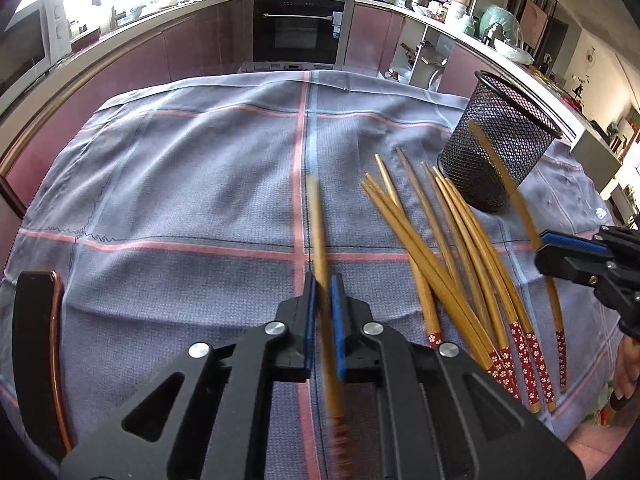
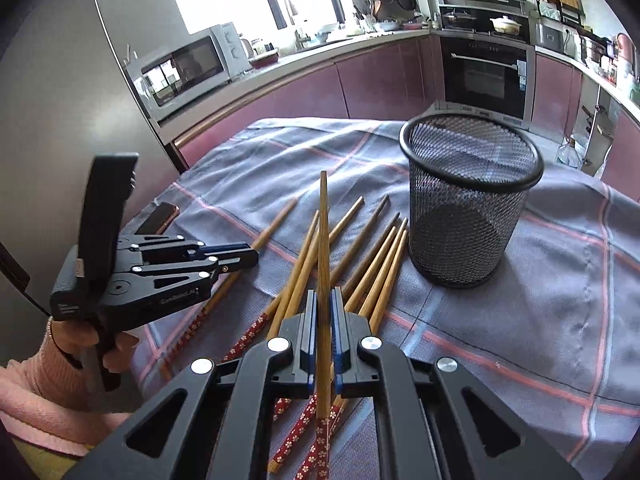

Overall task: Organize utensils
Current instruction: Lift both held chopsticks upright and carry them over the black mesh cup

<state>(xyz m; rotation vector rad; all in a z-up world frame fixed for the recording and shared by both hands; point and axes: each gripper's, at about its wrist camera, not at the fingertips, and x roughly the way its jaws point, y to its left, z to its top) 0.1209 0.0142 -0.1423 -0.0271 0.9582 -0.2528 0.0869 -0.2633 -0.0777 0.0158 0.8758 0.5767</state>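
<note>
A checked cloth (image 1: pixel 180 168) covers the tabletop, with a mesh cup (image 2: pixel 472 200) upright beside loose chopsticks (image 2: pixel 372 264). The left tool (image 1: pixel 323 292) and the right tool (image 2: pixel 323 304) are each clamped on one chopstick.

the right gripper (image 2: pixel 323 300), black with blue pads, was clamped on one bamboo chopstick with a red flowered handle (image 2: pixel 323 240) — its tapered tip pointed up and away, toward the far side of the table. beneath it a loose heap of matching bamboo chopsticks (image 2: pixel 372 264) lay fanned on the grey-blue checked tablecloth with pink stripes (image 2: pixel 560 300). just beside their tips stood an upright black wire-mesh cup (image 2: pixel 472 208), nothing visible inside. at the left, the left gripper (image 2: pixel 248 254) — held by a hand in a pink sleeve (image 2: pixel 80 344) — pinched another chopstick (image 2: pixel 272 226), lifted at a slant. a dark phone with a copper edge (image 2: pixel 162 218) lay behind it.
</note>
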